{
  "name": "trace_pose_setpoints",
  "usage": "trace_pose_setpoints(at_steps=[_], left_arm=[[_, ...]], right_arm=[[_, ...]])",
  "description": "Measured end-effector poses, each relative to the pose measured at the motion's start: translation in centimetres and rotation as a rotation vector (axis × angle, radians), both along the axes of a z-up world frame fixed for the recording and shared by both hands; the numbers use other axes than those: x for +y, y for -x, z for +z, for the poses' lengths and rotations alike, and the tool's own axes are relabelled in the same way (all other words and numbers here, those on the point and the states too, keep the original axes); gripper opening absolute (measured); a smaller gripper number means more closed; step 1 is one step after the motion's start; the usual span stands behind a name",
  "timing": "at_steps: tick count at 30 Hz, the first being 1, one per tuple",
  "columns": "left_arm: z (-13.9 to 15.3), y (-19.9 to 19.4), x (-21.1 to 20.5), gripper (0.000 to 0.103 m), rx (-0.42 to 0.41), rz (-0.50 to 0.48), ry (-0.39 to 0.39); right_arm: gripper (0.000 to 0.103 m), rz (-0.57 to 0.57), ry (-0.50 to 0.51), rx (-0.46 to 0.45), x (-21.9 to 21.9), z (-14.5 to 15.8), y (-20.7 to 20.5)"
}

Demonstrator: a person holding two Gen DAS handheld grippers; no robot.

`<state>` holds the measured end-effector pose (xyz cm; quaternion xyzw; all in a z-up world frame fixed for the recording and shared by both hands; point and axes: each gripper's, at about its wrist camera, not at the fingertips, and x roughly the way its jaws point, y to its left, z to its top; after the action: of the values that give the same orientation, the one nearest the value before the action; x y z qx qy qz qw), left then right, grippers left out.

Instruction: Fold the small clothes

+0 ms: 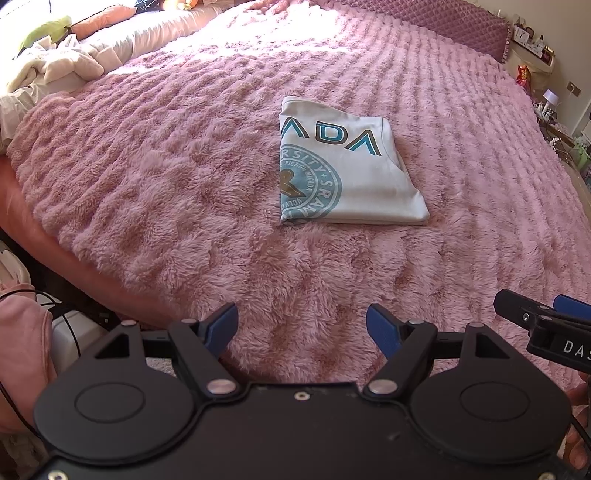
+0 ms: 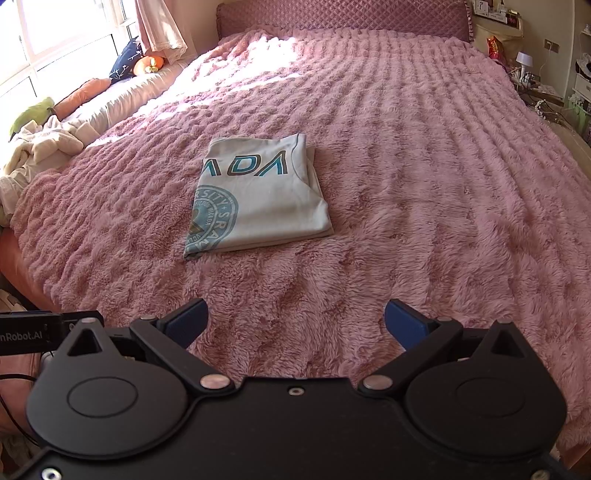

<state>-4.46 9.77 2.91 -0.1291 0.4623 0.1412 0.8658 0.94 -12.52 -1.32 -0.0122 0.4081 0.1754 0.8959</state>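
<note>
Left wrist view: your left gripper (image 1: 302,328) and right gripper (image 2: 295,325) both hang spread and empty over the near pink blanket (image 1: 147,184), well apart from the folded T-shirt (image 1: 354,177) lying mid-bed, which suggests you've finished this fold.

A home bedroom. A wide bed (image 2: 406,166) under a fluffy pink blanket fills the view, with a quilted mauve headboard (image 2: 343,18) at its far end. Along the sunlit window (image 2: 55,33) with its pink curtain (image 2: 159,26) lie cushions (image 2: 123,61) and crumpled cream bedding (image 2: 40,147). A cluttered bedside shelf (image 2: 498,22) and small white lamp (image 2: 525,59) stand right.
</note>
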Motion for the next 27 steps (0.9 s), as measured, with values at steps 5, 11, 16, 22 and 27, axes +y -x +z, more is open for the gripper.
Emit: trace_pose_setpoints(at_steps=[5, 11, 16, 22, 27], left_arm=[[0.09, 0.06, -0.06, 0.078, -0.002, -0.002, -0.005], [0.1, 0.1, -0.13, 0.078, -0.003, -0.001, -0.01], [0.11, 0.11, -0.16, 0.078, -0.004, -0.004, -0.008], [0.04, 0.02, -0.03, 0.078, 0.001, 0.007, -0.011], [-0.04, -0.12, 0.12, 0.078, 0.005, 0.005, -0.017]], right_arm=[[0.103, -0.001, 0.0, 0.0, 0.01, 0.03, -0.05], [0.103, 0.0, 0.002, 0.0, 0.05, 0.05, -0.03], [0.103, 0.001, 0.002, 0.001, 0.0, 0.06, 0.0], [0.103, 0.0, 0.004, 0.0, 0.08, 0.09, 0.0], [0.103, 0.001, 0.007, 0.003, 0.04, 0.01, -0.04]])
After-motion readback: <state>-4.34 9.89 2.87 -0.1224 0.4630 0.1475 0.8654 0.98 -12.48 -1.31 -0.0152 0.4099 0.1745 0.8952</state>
